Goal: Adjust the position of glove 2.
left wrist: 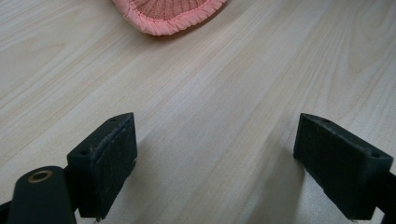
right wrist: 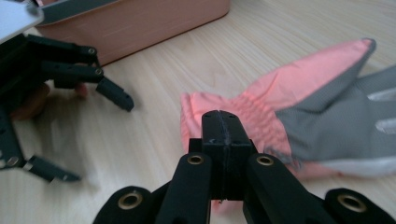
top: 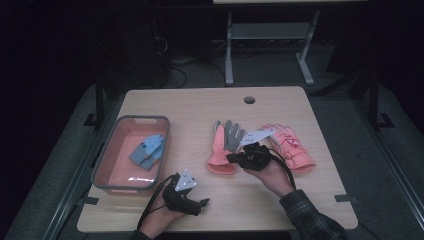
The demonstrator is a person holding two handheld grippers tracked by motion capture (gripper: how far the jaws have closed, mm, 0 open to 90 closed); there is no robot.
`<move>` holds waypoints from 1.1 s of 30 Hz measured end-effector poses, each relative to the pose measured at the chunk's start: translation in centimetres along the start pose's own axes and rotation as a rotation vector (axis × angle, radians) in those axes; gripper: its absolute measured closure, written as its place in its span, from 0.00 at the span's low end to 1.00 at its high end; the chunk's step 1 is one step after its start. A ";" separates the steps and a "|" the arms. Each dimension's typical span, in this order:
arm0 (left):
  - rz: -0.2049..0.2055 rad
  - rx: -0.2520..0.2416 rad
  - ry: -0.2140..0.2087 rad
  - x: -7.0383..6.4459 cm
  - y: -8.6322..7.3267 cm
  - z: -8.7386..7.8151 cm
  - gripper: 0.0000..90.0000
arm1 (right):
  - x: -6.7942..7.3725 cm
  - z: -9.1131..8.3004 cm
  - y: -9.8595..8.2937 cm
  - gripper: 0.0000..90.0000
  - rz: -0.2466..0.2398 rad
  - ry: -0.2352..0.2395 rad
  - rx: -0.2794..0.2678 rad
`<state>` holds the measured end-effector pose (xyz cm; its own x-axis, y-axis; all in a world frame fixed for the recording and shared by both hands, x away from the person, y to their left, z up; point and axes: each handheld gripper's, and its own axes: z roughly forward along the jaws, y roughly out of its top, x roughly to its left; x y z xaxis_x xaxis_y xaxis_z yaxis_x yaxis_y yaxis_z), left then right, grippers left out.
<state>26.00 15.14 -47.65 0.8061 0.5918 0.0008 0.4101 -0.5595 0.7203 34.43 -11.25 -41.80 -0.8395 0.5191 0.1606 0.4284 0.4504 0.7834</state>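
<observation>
A dim room is seen around a pale wooden table. At its left a pink bin holds a blue glove; right of centre lie a pink-and-grey glove and, just beside it, a pink glove. The right gripper is pressed together over the pink-and-grey glove's cuff; whether fabric is pinched cannot be told. The left gripper is held apart over bare wood. The cuff is best gathered firmly before lifting towards the bin.
</observation>
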 end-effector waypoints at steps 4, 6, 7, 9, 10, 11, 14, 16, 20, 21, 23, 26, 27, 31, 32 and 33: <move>0.007 0.003 0.000 0.1 0.0 0.0 0.14 | -0.3 1.1 0.6 1.00 -0.008 -0.007 0.005; 0.006 0.002 -0.003 0.1 0.0 0.0 0.14 | -0.5 1.7 0.8 1.00 -0.003 -0.004 0.003; 0.005 0.003 -0.004 0.1 0.0 0.0 0.14 | -0.6 1.9 0.9 1.00 0.002 -0.003 0.007; 0.007 0.005 -0.004 0.1 0.0 0.0 0.14 | -0.8 2.4 0.9 1.00 -0.004 -0.009 0.014; 0.009 0.006 -0.004 0.1 0.0 0.0 0.14 | -0.8 2.6 1.0 1.00 0.001 -0.012 0.021; 0.005 0.007 -0.006 0.1 0.0 0.0 0.14 | -0.9 2.9 1.0 1.00 0.003 -0.011 0.019; 0.006 0.008 -0.006 0.1 0.0 0.0 0.14 | -1.0 3.6 0.6 1.00 -0.002 -0.017 0.048; 0.006 0.008 -0.006 0.1 0.0 0.0 0.14 | -1.0 3.7 0.4 1.00 0.000 -0.014 0.063; 0.009 0.007 -0.006 0.1 0.0 0.0 0.14 | -0.8 3.0 0.1 1.00 -0.003 -0.025 0.082; 0.009 0.007 -0.006 0.1 0.0 0.0 0.14 | -0.9 2.8 0.0 1.00 -0.011 -0.028 0.083; 0.009 0.008 -0.006 0.1 0.0 0.0 0.14 | -1.0 2.3 -0.3 1.00 -0.013 -0.031 0.091; 0.009 0.008 -0.006 0.1 0.0 0.0 0.14 | -1.1 1.6 -0.7 1.00 -0.017 -0.044 0.097; 0.008 0.008 -0.006 0.1 0.0 0.0 0.14 | -1.2 1.3 -0.8 1.00 -0.013 -0.049 0.102; 0.008 0.007 -0.005 0.1 0.0 0.0 0.14 | -1.6 0.4 -1.3 1.00 -0.010 -0.060 0.112; 0.008 0.007 -0.005 0.1 0.0 0.0 0.14 | -1.8 0.0 -1.6 1.00 -0.008 -0.065 0.112; 0.008 0.007 -0.005 0.1 0.0 0.0 0.14 | -2.0 -0.4 -1.8 1.00 -0.001 -0.073 0.113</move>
<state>26.09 15.19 -47.63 0.8115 0.5844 0.0028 0.4068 -0.5683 0.7153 35.20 -13.45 -43.29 -0.8152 0.5681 0.1128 0.4660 0.5278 0.7101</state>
